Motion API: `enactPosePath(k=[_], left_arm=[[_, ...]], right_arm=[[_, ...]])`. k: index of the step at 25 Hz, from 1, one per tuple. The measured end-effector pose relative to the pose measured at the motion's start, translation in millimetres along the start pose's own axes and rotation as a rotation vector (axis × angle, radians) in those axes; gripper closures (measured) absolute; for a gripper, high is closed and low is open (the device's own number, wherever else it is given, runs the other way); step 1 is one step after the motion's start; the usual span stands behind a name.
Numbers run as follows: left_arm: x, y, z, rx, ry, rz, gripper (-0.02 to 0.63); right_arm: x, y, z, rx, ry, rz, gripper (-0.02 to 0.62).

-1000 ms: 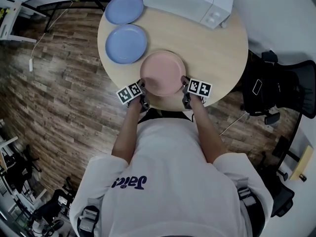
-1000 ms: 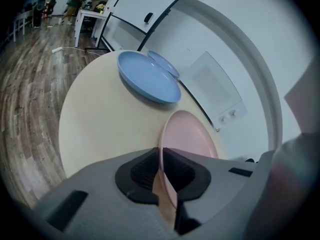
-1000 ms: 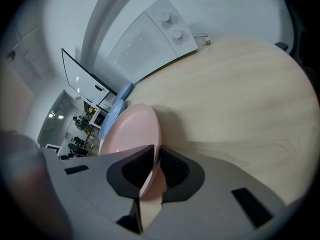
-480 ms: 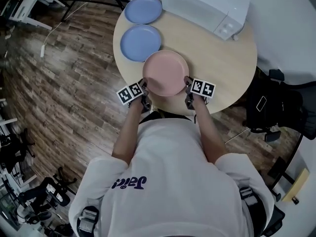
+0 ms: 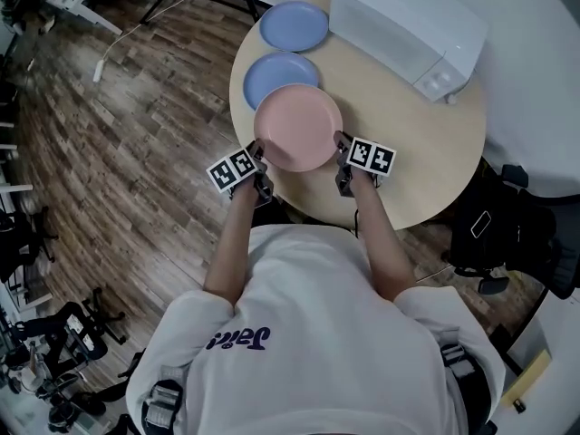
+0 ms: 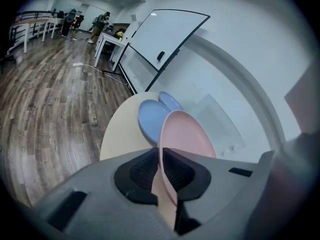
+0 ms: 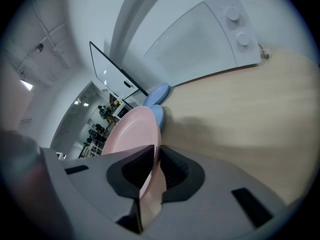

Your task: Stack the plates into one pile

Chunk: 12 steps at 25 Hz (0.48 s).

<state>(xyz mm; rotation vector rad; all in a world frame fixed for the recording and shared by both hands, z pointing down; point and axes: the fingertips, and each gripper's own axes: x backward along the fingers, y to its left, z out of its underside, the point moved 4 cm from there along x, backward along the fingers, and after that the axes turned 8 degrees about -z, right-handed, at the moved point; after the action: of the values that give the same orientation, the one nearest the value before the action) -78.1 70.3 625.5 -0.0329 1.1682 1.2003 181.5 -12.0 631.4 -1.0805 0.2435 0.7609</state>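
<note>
Raised off the table (image 5: 426, 152) since a second ago, the pink plate (image 5: 297, 127) hangs between the left gripper (image 5: 257, 155) and right gripper (image 5: 340, 145), each with jaws pinched narrow on opposite sides of its rim. Its far edge overlaps the nearer blue plate (image 5: 272, 72). Beyond lie the farther blue plate (image 5: 294, 25) and a white appliance (image 5: 408, 27).

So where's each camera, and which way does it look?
Head view: on the person's head, facing down at the table; shows shirt, arms, left tool and right tool pinching the pink plate.
Left gripper view: on the left tool, facing along its jaws, past the pink plate to blue plates; its jaws show.
Right gripper view: on the right tool, facing toward the white oven; its jaws show.
Shared: all see the pink plate.
</note>
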Motion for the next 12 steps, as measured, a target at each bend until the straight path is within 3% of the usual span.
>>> enactPosePath(k=[5, 12], left_arm=[[-14, 8, -39, -0.078, -0.010, -0.028, 0.571], [-63, 18, -96, -0.157, 0.045, -0.008, 0.571]], right_arm=[[-34, 22, -27, 0.023, -0.021, -0.001, 0.548], [-92, 23, -49, 0.000, -0.031, 0.080, 0.548]])
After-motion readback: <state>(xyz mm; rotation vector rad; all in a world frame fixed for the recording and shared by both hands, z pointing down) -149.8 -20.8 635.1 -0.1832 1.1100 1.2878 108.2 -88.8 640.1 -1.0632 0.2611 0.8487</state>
